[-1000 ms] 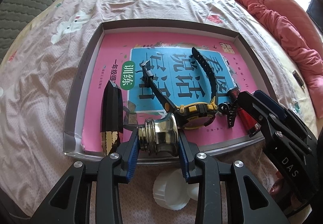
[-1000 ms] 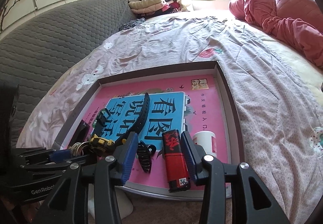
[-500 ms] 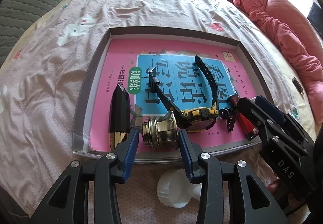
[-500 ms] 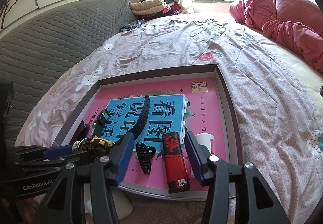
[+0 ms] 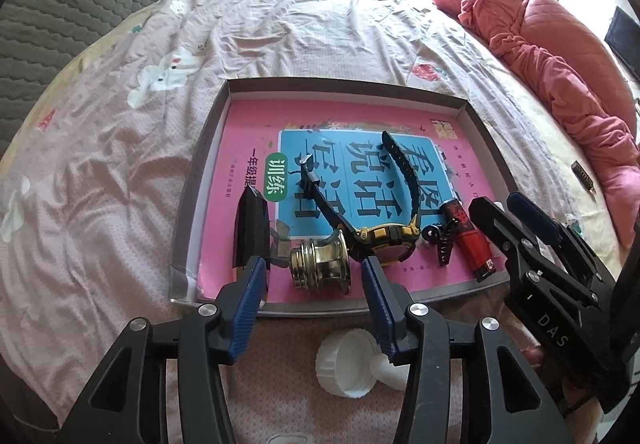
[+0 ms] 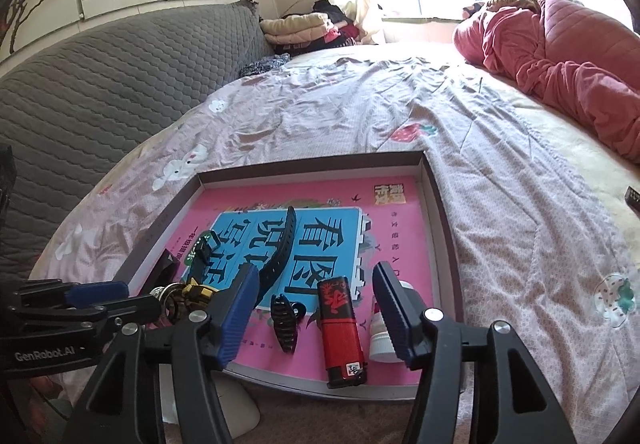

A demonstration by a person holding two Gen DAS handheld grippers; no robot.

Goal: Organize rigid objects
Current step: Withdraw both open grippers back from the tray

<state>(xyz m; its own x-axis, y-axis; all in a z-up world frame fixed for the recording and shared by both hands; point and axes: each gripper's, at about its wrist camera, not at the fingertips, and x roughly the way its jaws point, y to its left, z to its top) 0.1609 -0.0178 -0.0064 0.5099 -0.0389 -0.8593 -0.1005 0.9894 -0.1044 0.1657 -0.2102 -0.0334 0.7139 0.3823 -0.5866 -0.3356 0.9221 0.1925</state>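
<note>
Left wrist view: the brass knob (image 5: pixel 320 264) lies in the tray (image 5: pixel 344 87), beside the watch (image 5: pixel 384 240). Left gripper (image 5: pixel 314 282) jaws have just been opening, not touching it. It looks heavy, smooth, round; best taken across the ribbed waist.

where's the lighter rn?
The lighter lies in the tray near its front edge, on the pink book, between the black hair clip and a white bottle; in the right wrist view it sits between the open right gripper's fingers, untouched.
</note>
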